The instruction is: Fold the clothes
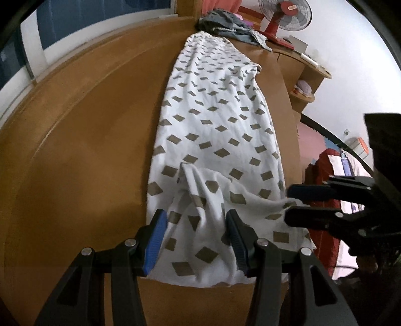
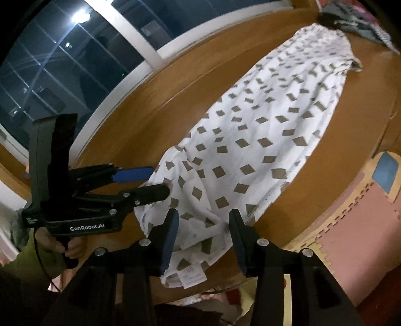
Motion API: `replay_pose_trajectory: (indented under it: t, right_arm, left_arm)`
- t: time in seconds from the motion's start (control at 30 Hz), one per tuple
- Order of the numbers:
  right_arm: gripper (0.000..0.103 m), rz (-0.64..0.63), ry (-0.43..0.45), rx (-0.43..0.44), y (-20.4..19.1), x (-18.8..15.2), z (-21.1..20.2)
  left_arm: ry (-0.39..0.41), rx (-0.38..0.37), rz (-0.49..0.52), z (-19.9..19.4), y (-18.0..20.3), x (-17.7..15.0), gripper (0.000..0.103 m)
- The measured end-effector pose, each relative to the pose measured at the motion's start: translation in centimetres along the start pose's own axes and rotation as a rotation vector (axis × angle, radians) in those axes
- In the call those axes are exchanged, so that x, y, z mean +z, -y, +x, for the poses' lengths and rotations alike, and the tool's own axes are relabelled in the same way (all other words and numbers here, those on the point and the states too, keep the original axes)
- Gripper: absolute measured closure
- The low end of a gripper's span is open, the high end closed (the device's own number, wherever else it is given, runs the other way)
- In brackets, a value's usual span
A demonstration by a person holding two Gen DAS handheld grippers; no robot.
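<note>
Holding both tools at the near end of the tabletop (image 1: 75, 150), you have your left gripper (image 1: 196, 240) spread wide, its blue-padded fingers (image 1: 155, 240) standing either side of the white cloth (image 1: 215, 120) without closing on it. Your right gripper (image 2: 204, 238) is spread as well, straddling the bunched near corner of that cloth, just above a sewn-in label (image 2: 194, 275). From the left wrist view, the right tool reaches in from the side with its fingers apart at the cloth's edge. The cloth, white with brown diamonds, lies stretched lengthwise down the tabletop, flat farther away and rumpled near you. Beyond its far end sits a heap of grey clothes (image 1: 225, 25), and a red fan (image 1: 283, 17) stands beside that.
</note>
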State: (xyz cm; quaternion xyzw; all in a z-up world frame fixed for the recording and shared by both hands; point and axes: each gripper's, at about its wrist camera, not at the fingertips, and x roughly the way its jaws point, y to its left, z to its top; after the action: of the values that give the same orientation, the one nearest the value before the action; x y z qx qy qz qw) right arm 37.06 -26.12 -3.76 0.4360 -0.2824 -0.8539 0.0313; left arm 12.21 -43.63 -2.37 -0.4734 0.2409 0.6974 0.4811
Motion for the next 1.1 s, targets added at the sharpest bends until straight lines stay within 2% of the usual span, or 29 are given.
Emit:
replay_pose_trajectory:
  t: [0.13,0.2,0.23,0.33,0.43,0.5,0.53,0.6,0.67,0.73,0.87,0.93,0.97,1.0,1.07,1.1]
  right_arm:
    - [0.061,-0.068,-0.054,-0.015,-0.6,0.4,1.5]
    - [0.073,-0.148,-0.088,-0.073,-1.7,0.3,2.5]
    - [0.085,-0.182,-0.093,-0.105,-2.3,0.3,2.6]
    - [0.089,-0.274,-0.07,-0.111,-4.4,0.8,1.7]
    - [0.089,-0.353,-0.039,-0.131,-5.9,1.7,1.1]
    - [0.089,-0.398,-0.044,-0.184,-5.9,2.0,2.0]
    - [0.089,-0.418,-0.064,-0.218,-5.6,2.0,2.8]
    - [0.082,-0.414,-0.14,-0.247,-4.5,1.9,4.6]
    - [0.076,-0.377,-0.128,-0.233,-4.0,2.2,4.1]
    - [0.074,-0.335,-0.104,-0.233,-4.1,2.7,2.8]
    - [0.064,-0.245,-0.021,-0.145,-4.6,3.1,0.0]
    - [0.064,-0.24,-0.034,-0.145,-4.7,2.7,0.7]
    - [0.064,-0.238,-0.041,-0.145,-4.7,2.5,1.1]
    - [0.064,-0.239,-0.058,-0.164,-4.6,2.1,1.9]
    - [0.064,-0.242,-0.092,-0.203,-4.4,1.3,3.5]
    - [0.064,-0.248,-0.093,-0.221,-4.4,1.1,4.0]
  left_arm:
    - [-0.013,-0.025,0.003,0.4,-0.3,-0.2,0.056]
    - [-0.008,-0.044,-0.001,0.4,-0.6,-0.6,0.056]
    - [-0.002,-0.054,-0.004,0.2,-0.9,-0.9,0.057]
    - [0.03,-0.074,-0.022,-0.9,-1.6,-1.9,0.06]
    - [0.061,-0.08,-0.045,-2.3,-1.9,-3.0,0.06]
    - [0.081,-0.08,-0.059,-3.2,-2.1,-3.7,0.06]
    - [0.09,-0.083,-0.069,-3.4,-2.1,-3.9,0.06]
    - [0.104,-0.082,-0.096,-3.3,-2.4,-4.0,0.059]
    - [0.122,-0.073,-0.111,-3.5,-2.7,-3.8,0.059]
    - [0.155,-0.085,-0.119,-4.0,-3.1,-3.6,0.06]
    - [0.171,-0.103,-0.075,-3.6,-3.6,-2.1,0.06]
    - [0.14,-0.108,-0.046,-2.2,-3.7,-1.3,0.063]
    - [0.117,-0.114,-0.038,-1.4,-3.8,-1.1,0.069]
    - [0.09,-0.123,-0.038,-0.5,-3.8,-0.9,0.082]
    - [0.06,-0.149,-0.026,0.4,-3.7,-1.2,0.094]
    - [0.066,-0.137,-0.015,0.3,-3.5,-1.4,0.095]
